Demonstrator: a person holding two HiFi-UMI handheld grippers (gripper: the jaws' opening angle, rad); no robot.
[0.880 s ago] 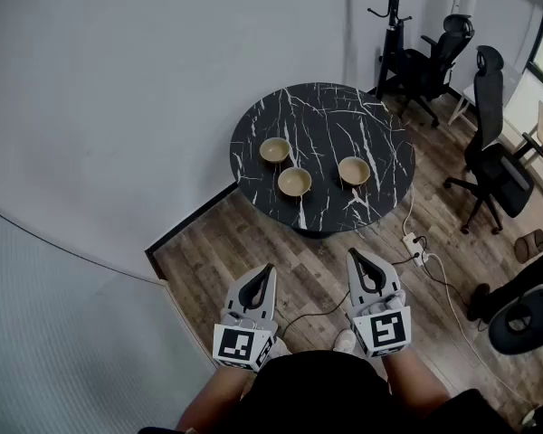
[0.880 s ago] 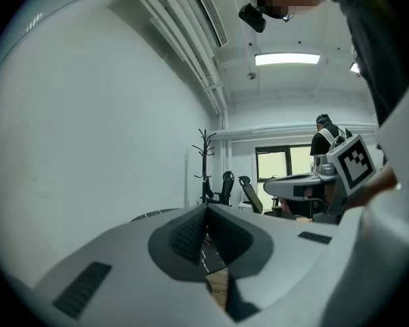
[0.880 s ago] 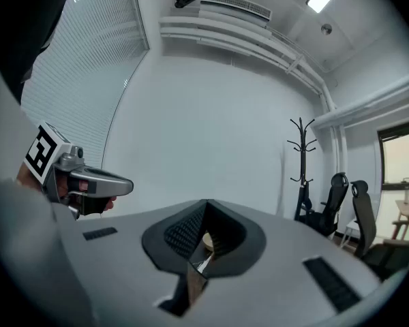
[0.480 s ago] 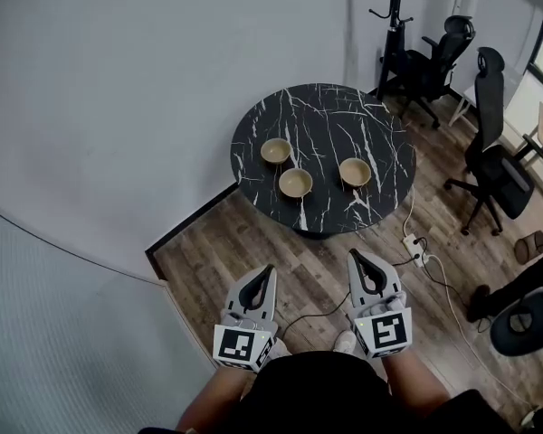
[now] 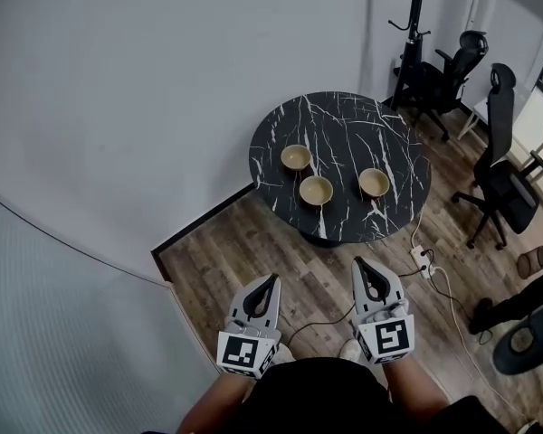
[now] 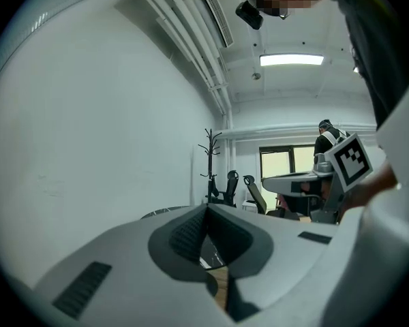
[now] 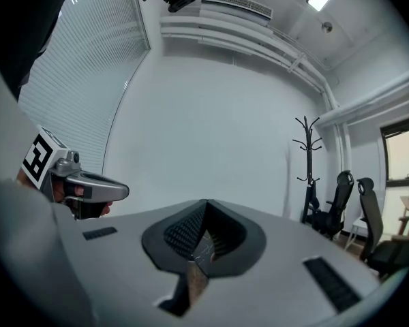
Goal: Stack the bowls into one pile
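The stacking is judged not yet begun. Three bowls sit apart on the round black table (image 5: pixel 344 107): the left bowl (image 5: pixel 296 157) farthest, the middle bowl (image 5: pixel 316 190) nearest, the right bowl (image 5: pixel 374 183) off to the side. The left gripper (image 5: pixel 271 280) and right gripper (image 5: pixel 360 265) are held level, well short of the table, each with jaws closed together on nothing. Next, the table must be approached and the jaws opened for one bowl's rim. A power strip (image 5: pixel 423 259) lies on the floor near the table's base. Office chairs (image 5: pixel 507 179) and a coat stand (image 5: pixel 414 25) are seen at the right and far side.
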